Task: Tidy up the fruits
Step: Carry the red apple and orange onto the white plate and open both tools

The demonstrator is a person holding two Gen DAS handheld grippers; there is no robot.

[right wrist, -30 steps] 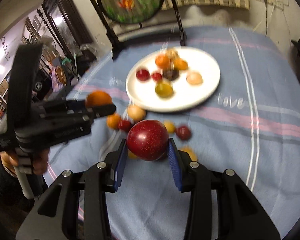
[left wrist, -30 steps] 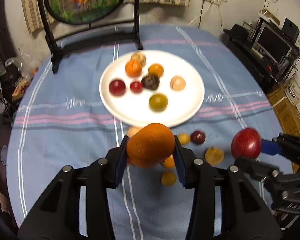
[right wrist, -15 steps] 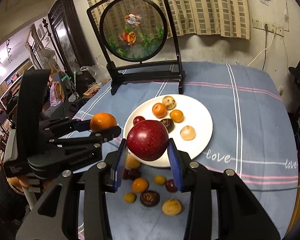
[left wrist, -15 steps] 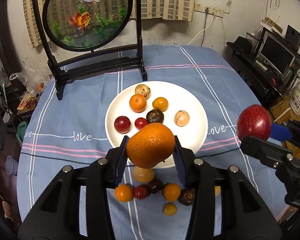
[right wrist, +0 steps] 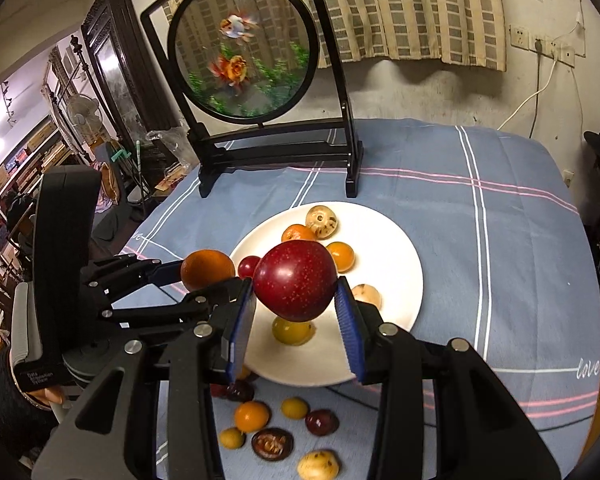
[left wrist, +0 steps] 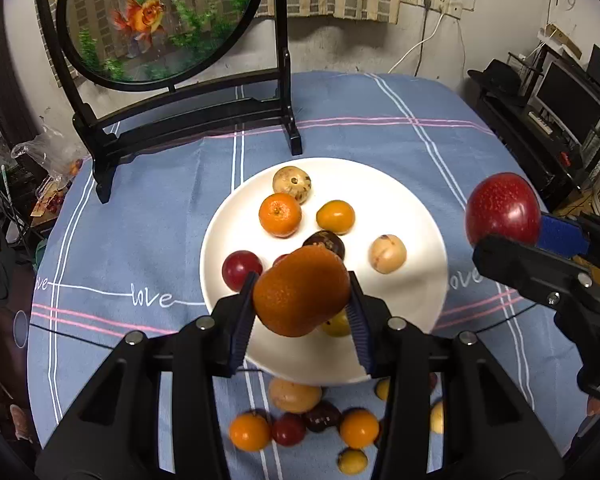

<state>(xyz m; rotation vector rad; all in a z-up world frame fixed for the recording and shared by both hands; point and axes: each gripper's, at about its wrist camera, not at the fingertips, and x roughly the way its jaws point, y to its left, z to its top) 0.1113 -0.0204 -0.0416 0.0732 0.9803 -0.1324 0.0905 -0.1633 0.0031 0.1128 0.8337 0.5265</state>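
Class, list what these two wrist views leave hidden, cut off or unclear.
- Left wrist view: the orange in the left gripper covers most of a red fruit and a yellow one on the white plate.
- Right wrist view: the red apple in the right gripper hides the plate's centre.
- Loose fruits: partly hidden by the fingers.

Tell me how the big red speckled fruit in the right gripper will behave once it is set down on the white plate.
The red speckled fruit is rounded and glossy, so it will probably roll on the smooth white plate. It may nudge the small yellow fruit below it. The right gripper pinches it at its sides, so it seems firm.
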